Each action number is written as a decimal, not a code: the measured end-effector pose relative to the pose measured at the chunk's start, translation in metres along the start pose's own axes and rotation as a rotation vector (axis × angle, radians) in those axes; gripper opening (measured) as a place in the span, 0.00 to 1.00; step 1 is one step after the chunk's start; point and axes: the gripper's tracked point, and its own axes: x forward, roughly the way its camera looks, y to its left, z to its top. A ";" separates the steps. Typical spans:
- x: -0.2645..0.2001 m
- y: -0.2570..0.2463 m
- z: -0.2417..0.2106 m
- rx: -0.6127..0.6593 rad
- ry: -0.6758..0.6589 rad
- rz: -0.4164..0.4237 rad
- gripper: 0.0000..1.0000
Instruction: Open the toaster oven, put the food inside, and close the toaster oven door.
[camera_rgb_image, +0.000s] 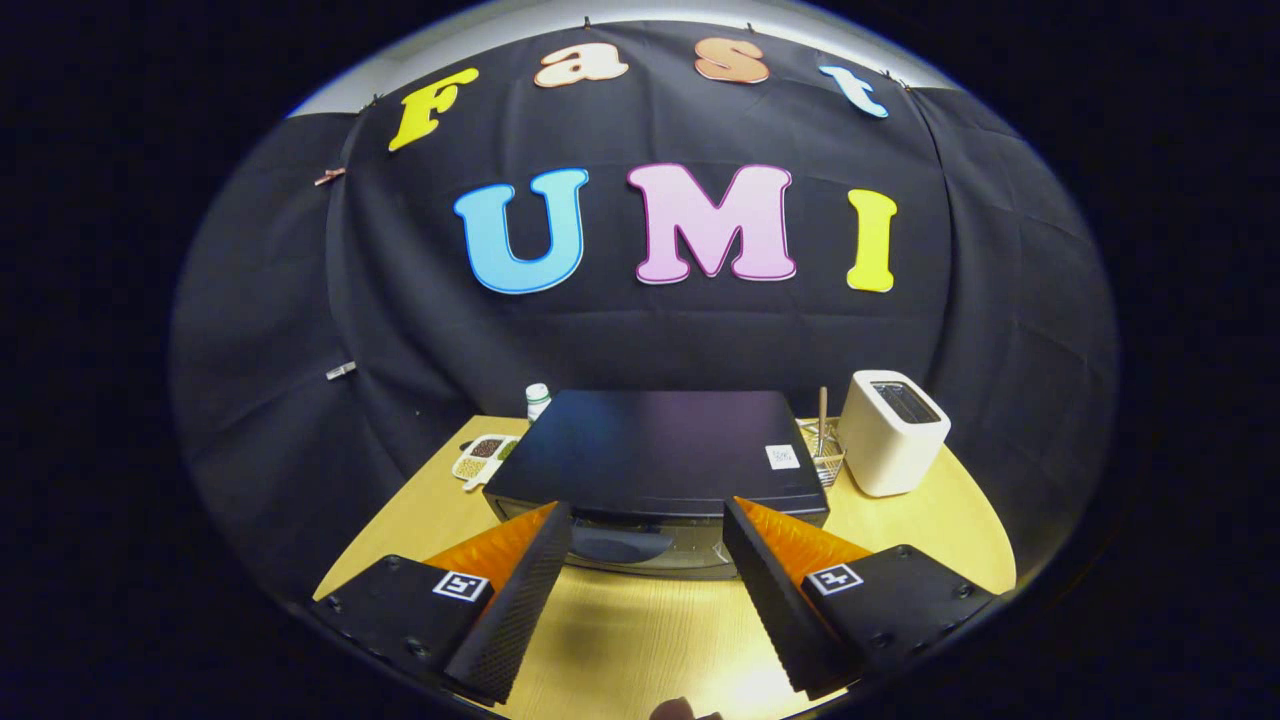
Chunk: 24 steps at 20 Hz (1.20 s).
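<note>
A black toaster oven (655, 450) stands on the wooden table (640, 640), seen from above and in front. Its glass door (645, 545) shows as a thin strip under the top, and I cannot tell for sure how it stands. My gripper (645, 520) hangs above the table in front of the oven, open, with nothing between its fingers. The fingertips (555, 515) reach up to the oven's front edge. A small brownish thing (685, 710) peeks in below the fingers on the table; what it is cannot be made out.
A white slot toaster (893, 430) stands right of the oven, with a wire basket (822, 450) holding a stick between them. Left of the oven lie a divided tray of beans (485, 455) and a small white bottle (538, 400). The booth's black cloth closes the back.
</note>
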 end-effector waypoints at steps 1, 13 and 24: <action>-0.006 -0.005 0.010 0.005 -0.016 0.000 0.99; -0.057 -0.113 0.115 0.019 -0.178 -0.018 0.99; -0.097 -0.222 0.150 0.011 -0.272 -0.098 0.99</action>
